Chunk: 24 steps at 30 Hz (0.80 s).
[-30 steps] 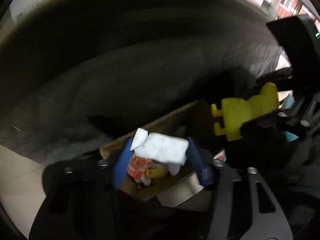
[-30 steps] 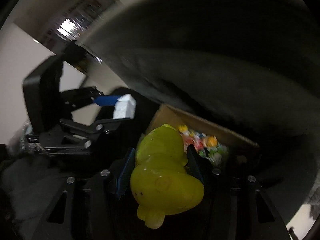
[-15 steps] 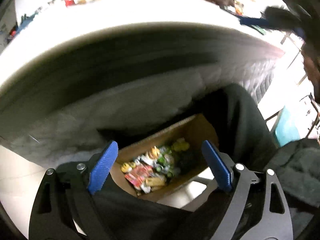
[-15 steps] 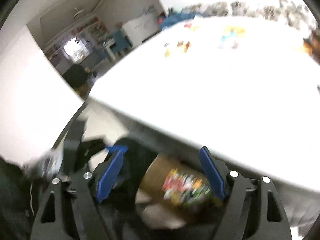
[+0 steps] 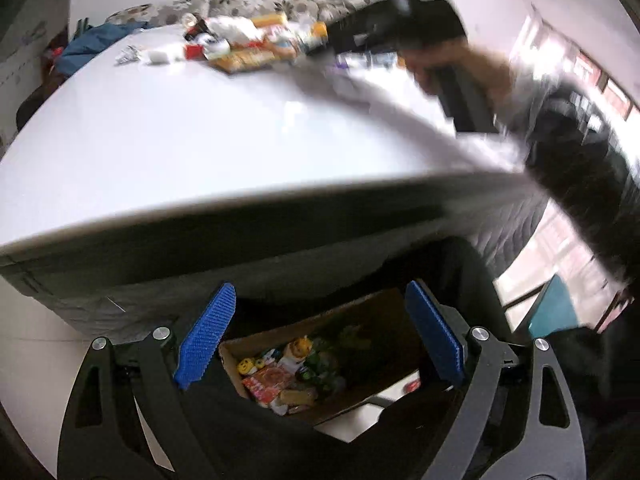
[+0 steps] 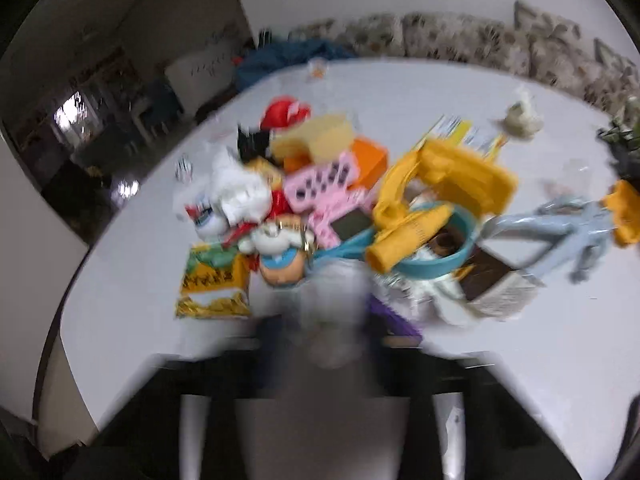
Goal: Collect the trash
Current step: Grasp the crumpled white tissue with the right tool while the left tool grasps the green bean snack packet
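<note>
Two grippers, left gripper (image 5: 320, 340) wide apart and empty over trash box (image 5: 320, 364) at 6 o'clock, right gripper (image 6: 320, 320) blurred, jaws closing, pile (image 6: 360, 200) at 12 o'clock on table (image 6: 140, 280).

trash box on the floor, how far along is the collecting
Partly done. The cardboard box below the table edge already holds a layer of wrappers and small items. Nothing is in hand: the left gripper is open and empty above it, and the right gripper, blurred, is closing with nothing visibly between its fingers. Left: a big mixed pile on the white table.
</note>
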### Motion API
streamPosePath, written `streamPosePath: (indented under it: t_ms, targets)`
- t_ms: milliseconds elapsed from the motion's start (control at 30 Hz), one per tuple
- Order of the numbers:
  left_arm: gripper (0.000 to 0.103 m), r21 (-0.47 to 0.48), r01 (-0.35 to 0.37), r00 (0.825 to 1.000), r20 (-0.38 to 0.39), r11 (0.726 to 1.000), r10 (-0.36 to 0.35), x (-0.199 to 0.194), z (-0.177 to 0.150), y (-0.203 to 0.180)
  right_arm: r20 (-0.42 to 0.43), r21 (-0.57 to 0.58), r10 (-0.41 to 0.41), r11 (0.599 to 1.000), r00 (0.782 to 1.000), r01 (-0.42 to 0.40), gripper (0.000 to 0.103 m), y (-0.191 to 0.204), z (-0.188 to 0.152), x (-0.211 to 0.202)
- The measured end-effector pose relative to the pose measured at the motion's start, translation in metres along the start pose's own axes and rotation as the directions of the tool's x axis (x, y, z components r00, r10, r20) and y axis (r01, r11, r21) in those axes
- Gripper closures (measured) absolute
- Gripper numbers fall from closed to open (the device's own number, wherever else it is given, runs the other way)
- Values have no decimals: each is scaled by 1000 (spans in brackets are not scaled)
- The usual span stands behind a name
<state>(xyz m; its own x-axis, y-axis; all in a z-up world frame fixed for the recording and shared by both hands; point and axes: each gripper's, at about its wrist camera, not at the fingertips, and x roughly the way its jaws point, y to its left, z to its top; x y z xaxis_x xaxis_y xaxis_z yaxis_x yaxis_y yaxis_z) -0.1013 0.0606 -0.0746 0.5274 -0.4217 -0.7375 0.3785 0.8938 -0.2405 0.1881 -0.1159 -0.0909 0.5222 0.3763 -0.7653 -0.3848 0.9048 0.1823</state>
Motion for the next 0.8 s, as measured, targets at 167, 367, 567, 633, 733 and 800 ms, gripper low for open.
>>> streamPosePath:
  t_ms: [167,367,567,633,733,800]
  targets:
    - [12,-21,-66,990,122,998,68,-26,53,15,74,-21,96,995,993,-94,87,-1,-24,-46]
    - [12,-154,-102,989,88,983,116,39,155,37,132,43,189,980,973,-196,86,-19,-75,-103]
    - [12,-310,-271,961,-27,911,276,119,209,55,133,115,207,968,969,-223,84,-43,-108,-119]
    - [12,-314,-343,936,-31,885,352,129,217,57,130,120,219,965,967,-235,82,-48,-112,-120]
    - [10,-322,-391,914,-29,862,404,134,220,60,135,113,239,960,962,-255,82,-53,-115,-123]
    - [17,-320,-399,911,-31,860,411,133,220,61,146,114,250,957,957,-267,82,-54,-115,-125]
